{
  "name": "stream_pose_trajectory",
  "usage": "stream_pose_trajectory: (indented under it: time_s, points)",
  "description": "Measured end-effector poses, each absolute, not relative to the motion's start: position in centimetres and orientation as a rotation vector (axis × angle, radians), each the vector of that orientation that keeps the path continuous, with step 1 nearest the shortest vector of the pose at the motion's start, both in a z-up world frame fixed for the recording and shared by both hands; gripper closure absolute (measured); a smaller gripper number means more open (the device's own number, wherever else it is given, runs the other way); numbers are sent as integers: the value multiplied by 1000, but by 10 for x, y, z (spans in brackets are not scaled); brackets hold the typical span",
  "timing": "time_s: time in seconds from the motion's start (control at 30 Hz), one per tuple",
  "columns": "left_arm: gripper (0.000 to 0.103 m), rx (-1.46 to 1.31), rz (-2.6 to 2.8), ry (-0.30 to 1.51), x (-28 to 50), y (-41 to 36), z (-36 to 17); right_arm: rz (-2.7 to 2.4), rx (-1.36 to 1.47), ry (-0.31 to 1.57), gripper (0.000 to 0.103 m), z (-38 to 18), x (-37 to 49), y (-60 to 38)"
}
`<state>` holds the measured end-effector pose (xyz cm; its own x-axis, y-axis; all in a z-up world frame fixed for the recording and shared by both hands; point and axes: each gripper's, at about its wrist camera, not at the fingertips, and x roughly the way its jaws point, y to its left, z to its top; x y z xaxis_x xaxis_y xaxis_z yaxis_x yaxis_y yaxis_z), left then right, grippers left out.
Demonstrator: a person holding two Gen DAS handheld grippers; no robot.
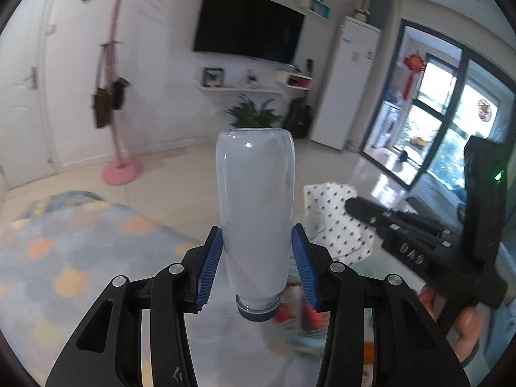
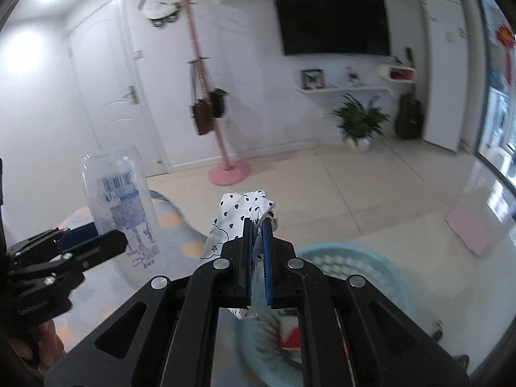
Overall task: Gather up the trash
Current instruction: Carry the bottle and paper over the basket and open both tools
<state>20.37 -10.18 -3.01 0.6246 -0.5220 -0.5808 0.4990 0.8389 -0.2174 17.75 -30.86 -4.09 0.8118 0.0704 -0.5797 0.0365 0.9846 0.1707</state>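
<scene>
My left gripper [image 1: 257,237] is shut on an empty clear plastic bottle [image 1: 256,206], its blue cap end toward the camera and its base pointing away. In the right wrist view the same bottle [image 2: 124,216] shows at the left with its printed label, held by the left gripper [image 2: 93,242]. My right gripper [image 2: 256,225] is shut on a crumpled white paper with small black hearts [image 2: 245,209]. In the left wrist view that paper [image 1: 335,222] hangs at the right from the right gripper [image 1: 354,204]. A light blue basket [image 2: 371,267] lies below the right gripper.
A pastel patterned rug [image 1: 64,245] covers the floor at the left. A pink coat stand [image 2: 222,148] with hanging bags, a potted plant [image 2: 359,124], a wall TV [image 2: 333,21] and a white fridge [image 1: 346,84] stand ahead. A pink board [image 2: 474,230] leans at the right. Red packaging [image 2: 287,335] lies in the basket.
</scene>
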Motion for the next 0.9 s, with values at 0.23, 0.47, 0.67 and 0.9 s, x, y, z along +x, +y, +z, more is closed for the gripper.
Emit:
stream_pose_trajectory:
  time_s: [0.23,0.47,0.67,0.9]
  points:
    - [60,-41,-661,777,221,-153,-68,-120,186,735,99,-84,173,-357]
    - [50,-33,-685,885,234,-167,-99,-155,205,863,91,-120,182,-374]
    - [40,-11,-644,847,224,-153,-89,-163,212,845,45,-120,172,-377]
    - [26,-76,-596,697,182,-107,-50,-107,214,740,45,-82,137,-352]
